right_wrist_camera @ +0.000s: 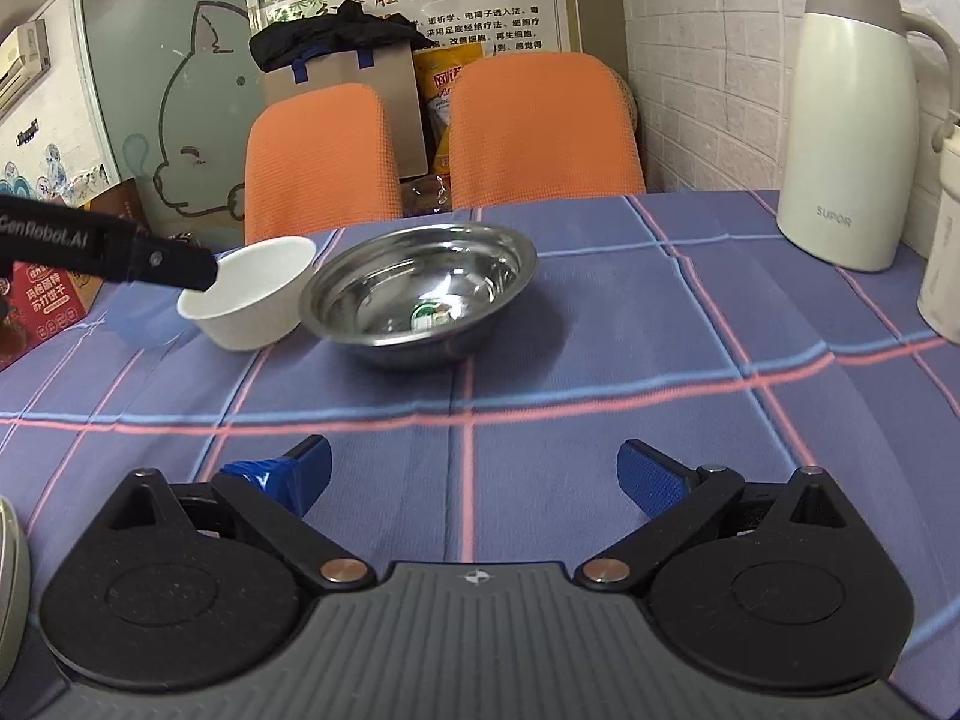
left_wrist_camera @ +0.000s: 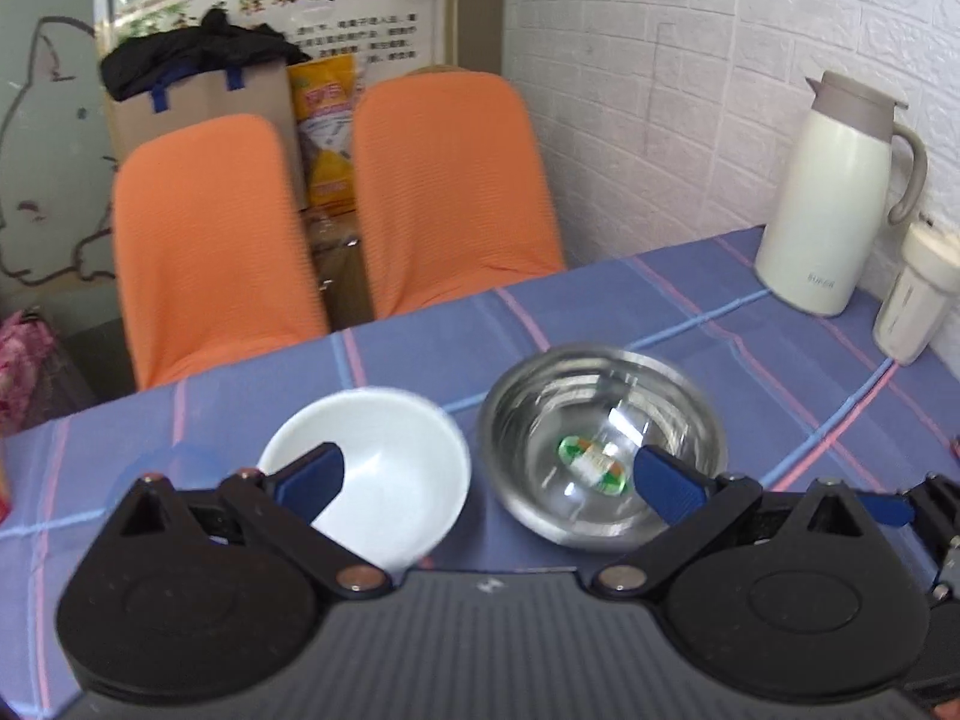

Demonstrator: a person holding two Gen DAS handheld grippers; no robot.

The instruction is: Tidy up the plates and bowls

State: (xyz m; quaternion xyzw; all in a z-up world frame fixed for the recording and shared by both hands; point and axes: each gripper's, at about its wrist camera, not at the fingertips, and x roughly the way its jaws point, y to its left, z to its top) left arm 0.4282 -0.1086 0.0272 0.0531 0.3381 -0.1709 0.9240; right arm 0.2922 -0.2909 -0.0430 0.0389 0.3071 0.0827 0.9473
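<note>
A white bowl [left_wrist_camera: 384, 468] and a steel bowl [left_wrist_camera: 600, 438] stand side by side on the blue plaid tablecloth [left_wrist_camera: 690, 312]. The steel bowl holds a small green and white label. My left gripper [left_wrist_camera: 489, 477] is open and hovers just above and in front of both bowls, its left finger over the white bowl, its right finger over the steel bowl. In the right wrist view the white bowl [right_wrist_camera: 252, 294] and steel bowl [right_wrist_camera: 420, 294] sit further off, with the left gripper's finger above the white bowl's rim. My right gripper [right_wrist_camera: 474, 474] is open and empty over the cloth.
A cream thermos jug [left_wrist_camera: 834, 192] and a small lidded cup [left_wrist_camera: 918, 294] stand at the far right by the brick wall. Two orange chairs [left_wrist_camera: 450, 192] stand behind the table. A red snack box [right_wrist_camera: 42, 300] lies at the left edge.
</note>
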